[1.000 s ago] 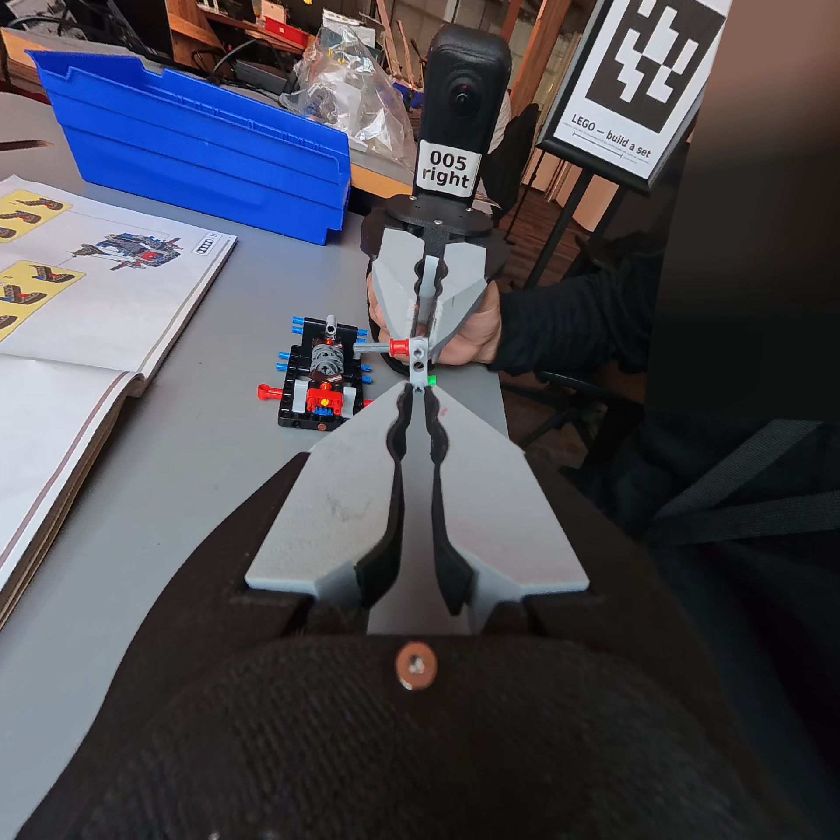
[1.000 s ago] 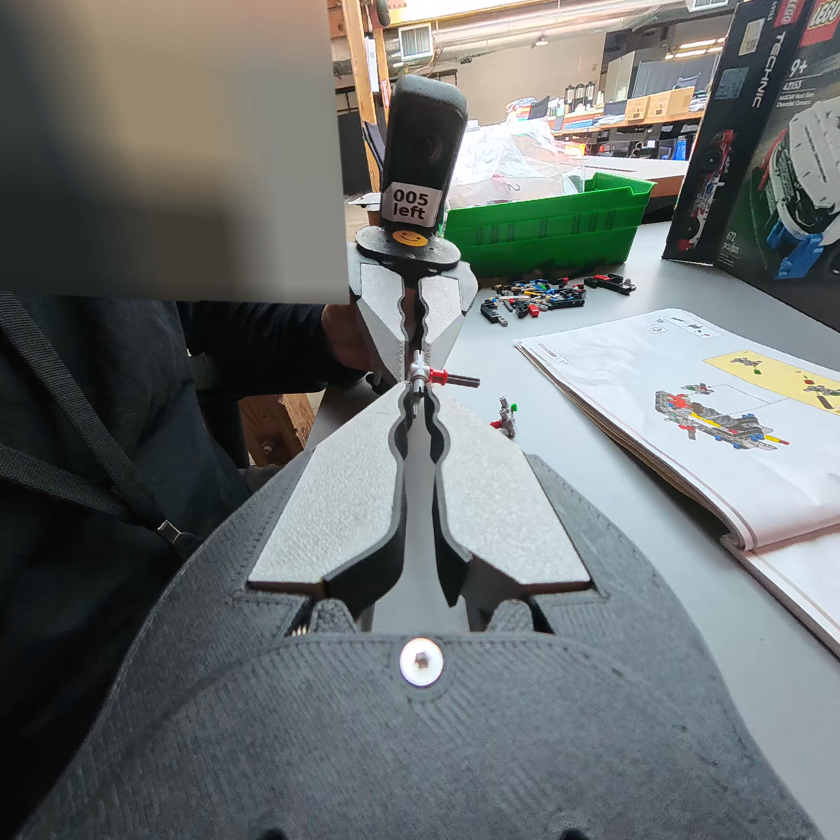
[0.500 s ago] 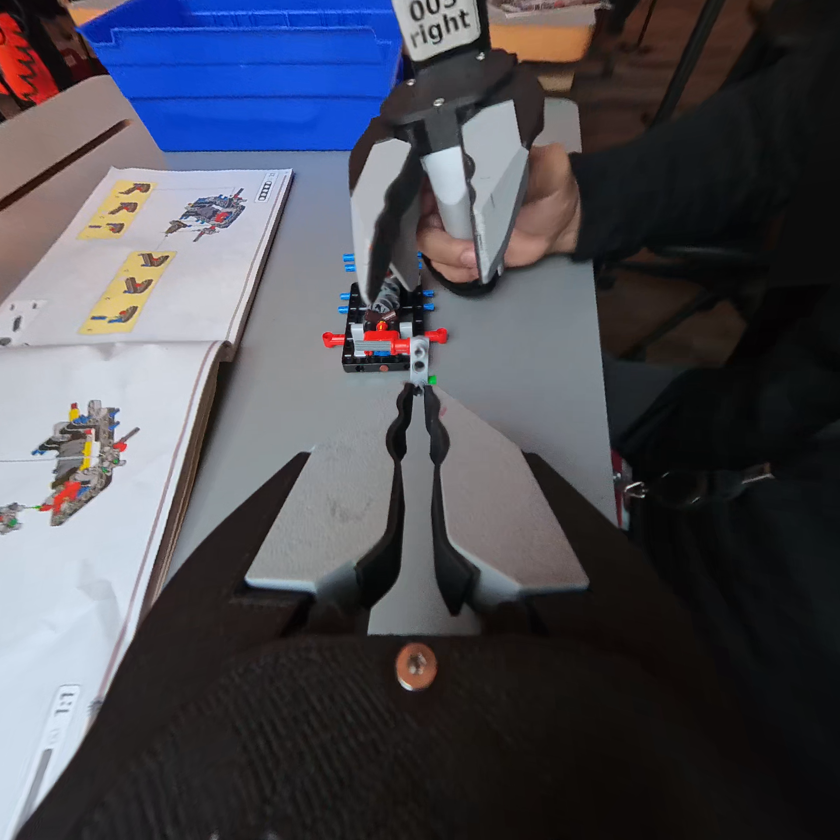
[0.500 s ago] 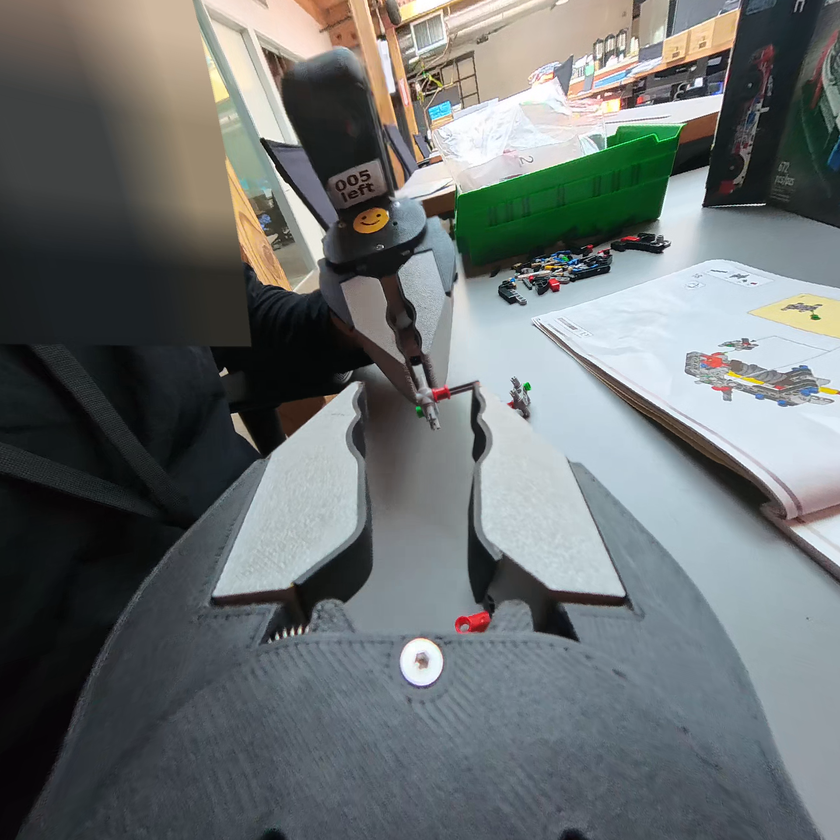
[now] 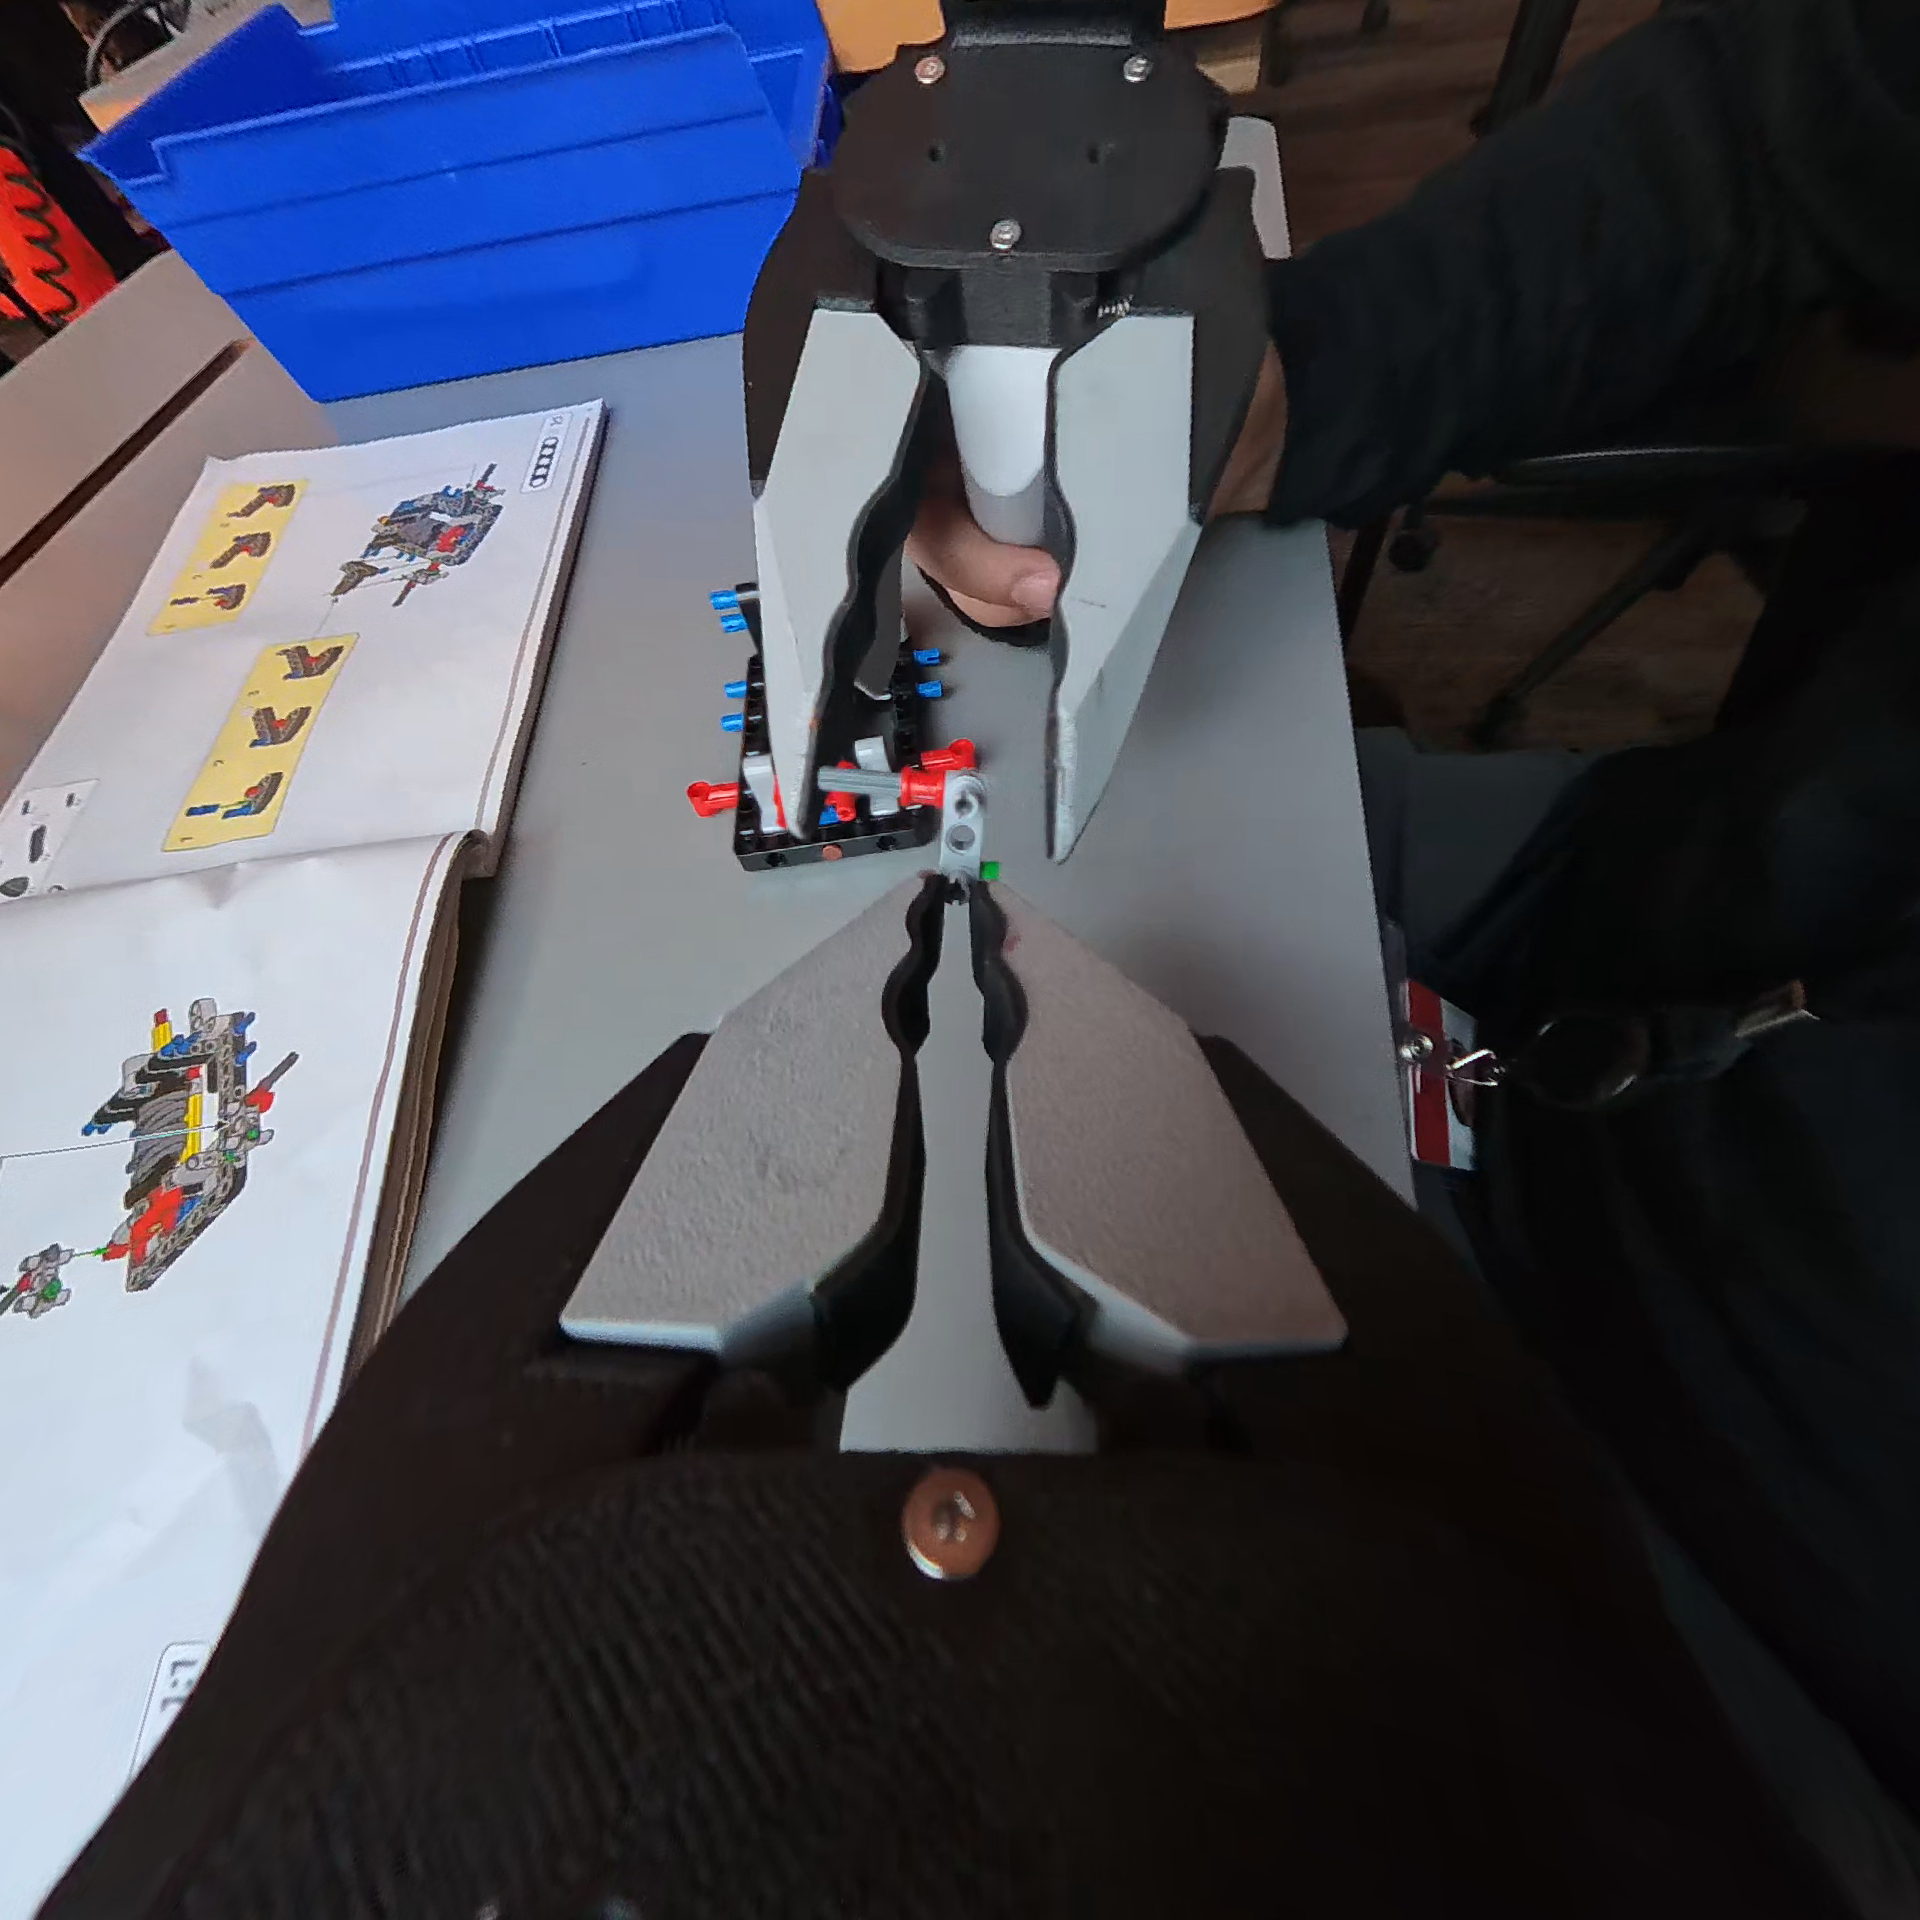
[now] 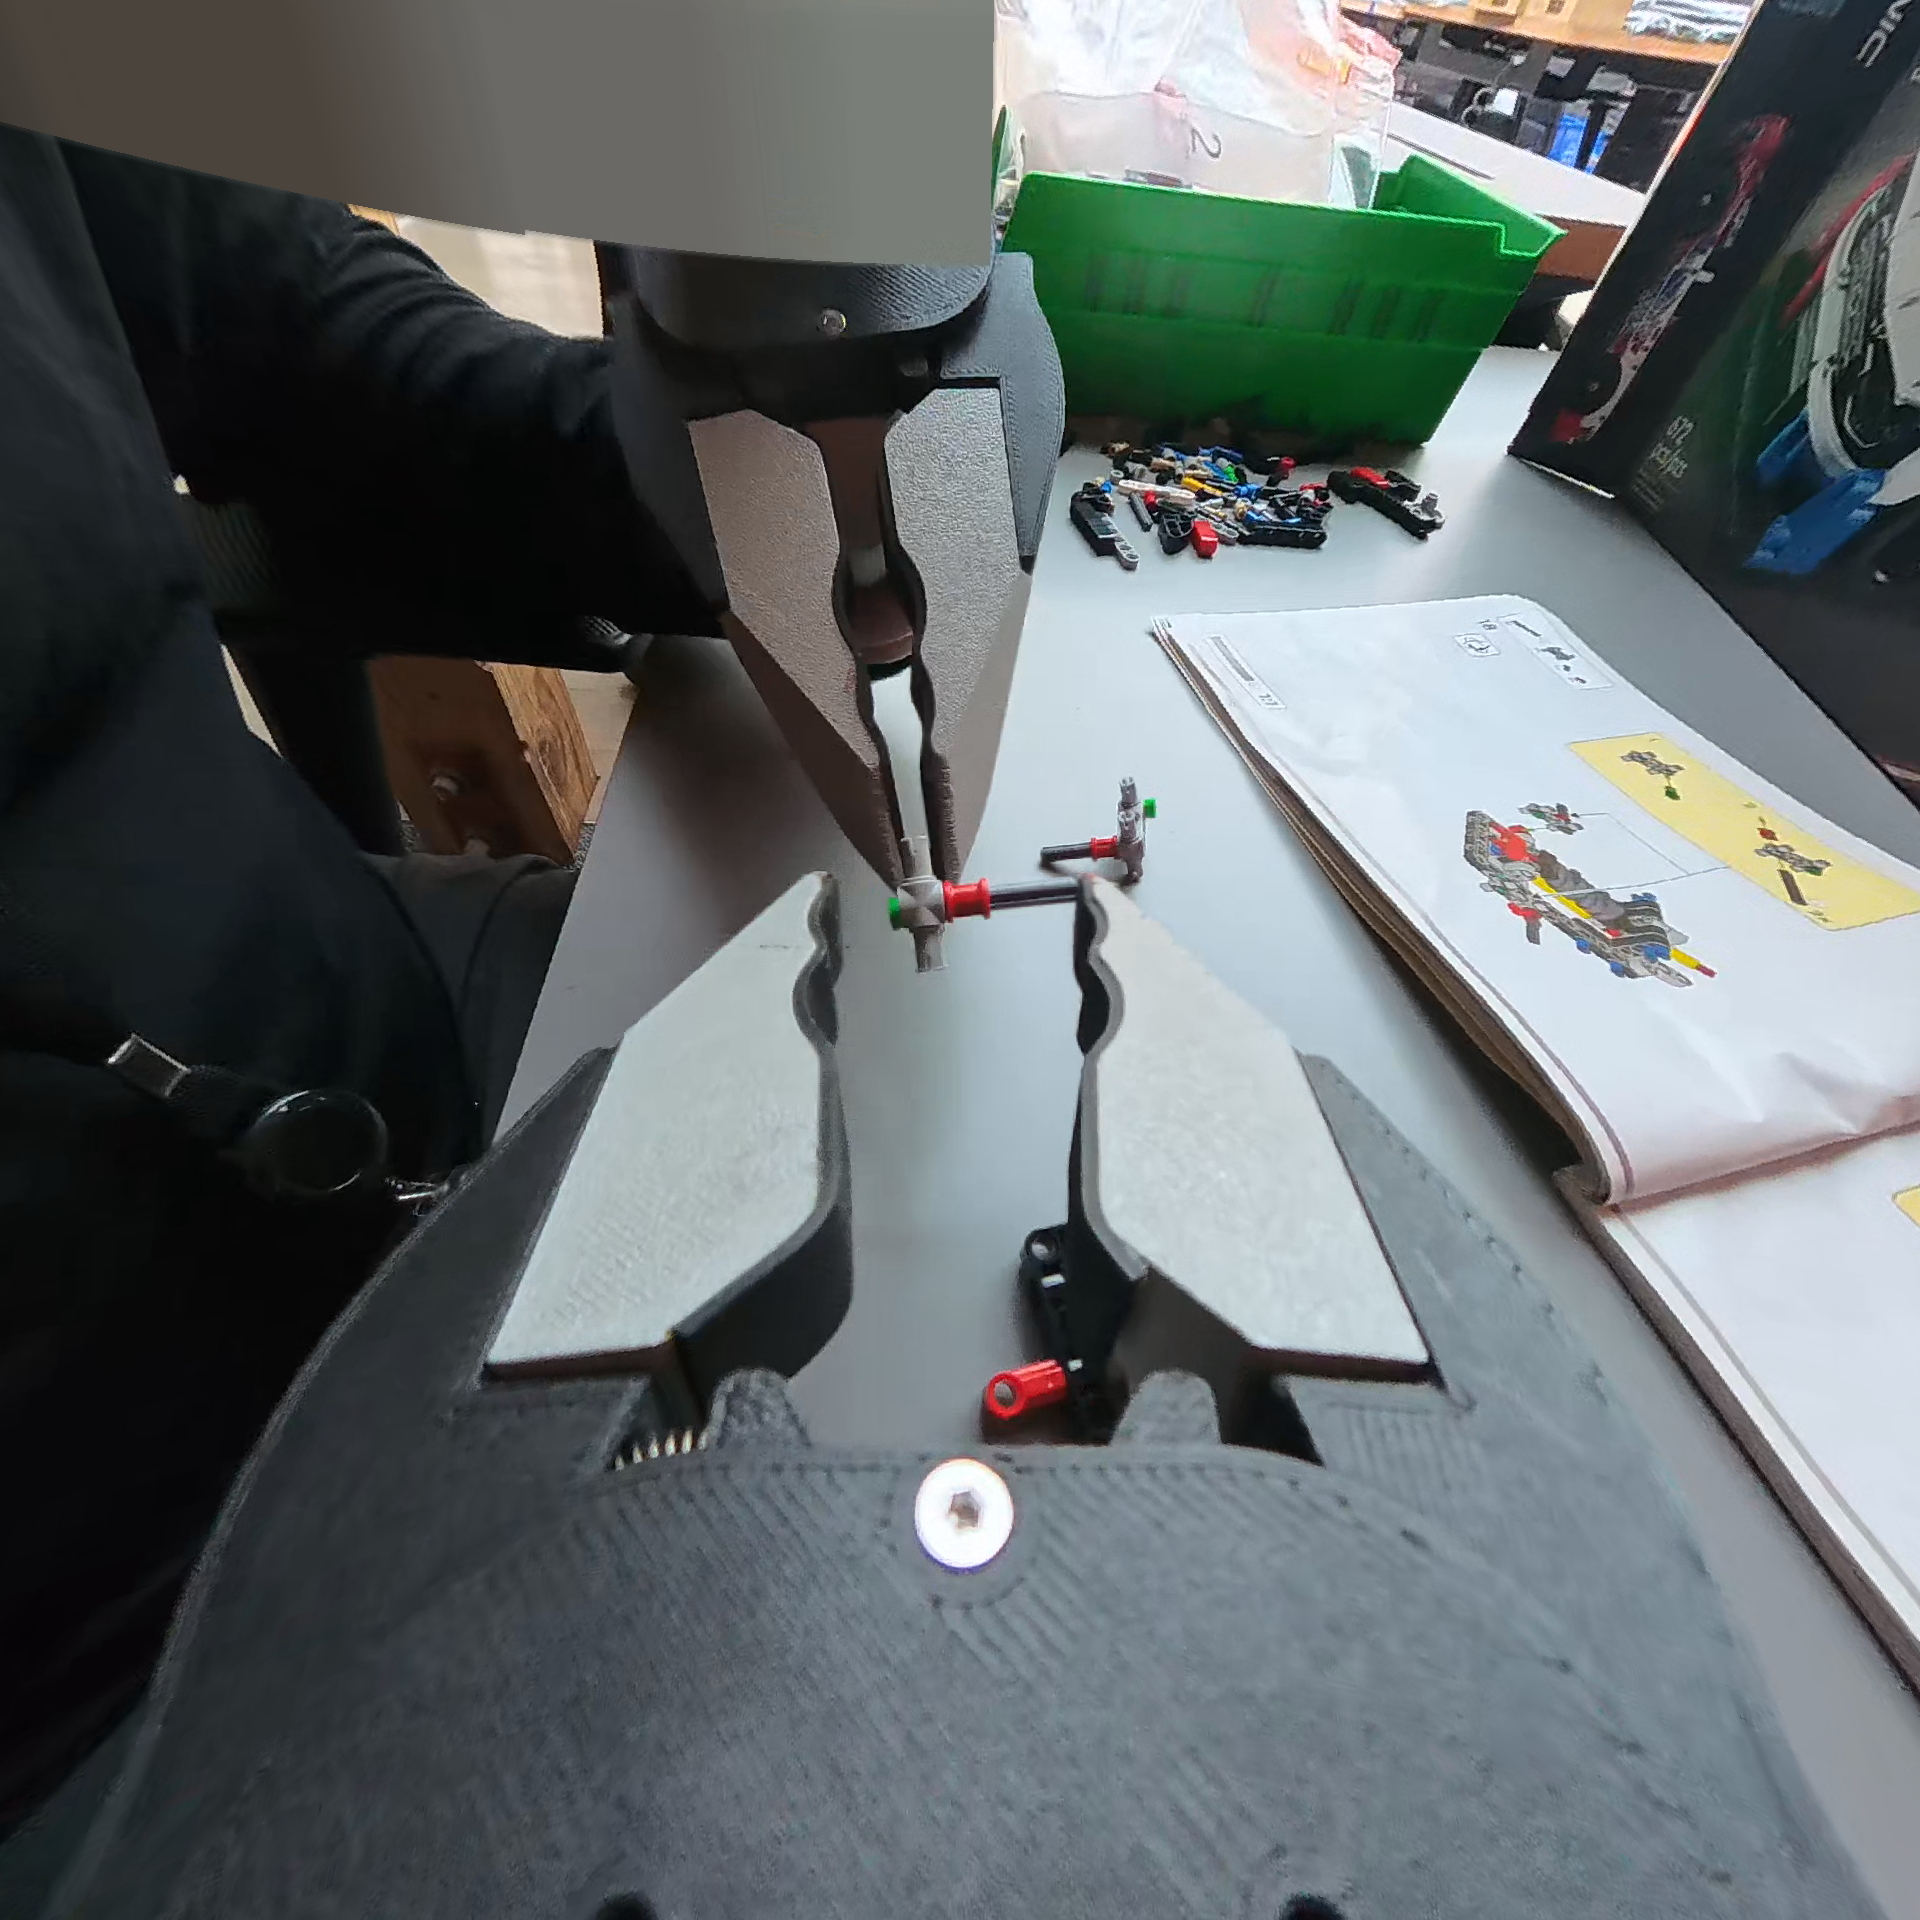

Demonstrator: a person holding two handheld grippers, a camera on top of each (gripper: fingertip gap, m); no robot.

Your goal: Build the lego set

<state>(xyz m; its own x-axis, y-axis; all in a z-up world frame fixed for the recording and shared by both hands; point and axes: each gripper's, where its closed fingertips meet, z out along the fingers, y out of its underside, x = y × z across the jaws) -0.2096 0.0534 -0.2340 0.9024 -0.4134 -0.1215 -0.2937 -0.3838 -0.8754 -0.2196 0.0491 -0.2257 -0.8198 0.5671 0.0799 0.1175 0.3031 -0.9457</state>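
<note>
At the far left of the grey surface (image 5: 582, 914) sits a blue bin (image 5: 468, 197), and nearer, the open instruction booklet (image 5: 208, 935) lies flat. Just right of the booklet rests the black lego frame (image 5: 821, 831), flat on the surface with blue pins along its sides and red parts across its near end.

The left hand-held gripper (image 5: 954, 883) is pinched tight on a small lego sub-assembly (image 5: 940, 795), held just above and to the right of the frame. It grips the piece by the near end of a light grey connector, which points away from the gripper. A dark axle with a red bush runs crosswise from that connector, and a tiny green stud shows beside it.

The right hand-held gripper (image 6: 951, 904) faces the left one with its jaws spread wide, holding nothing. The sub-assembly lies straight ahead between its tips, the axle spanning the gap and its free end reaching the right fingertip (image 6: 1091, 894). The right gripper is plainly the nearer free tool, so I'd judge it is about to close on that axle.

A second similar sub-assembly (image 6: 1117, 836) stands on the surface just beyond, and a green bin (image 6: 1247, 301) with loose parts (image 6: 1226, 509) lies farther off.
</note>
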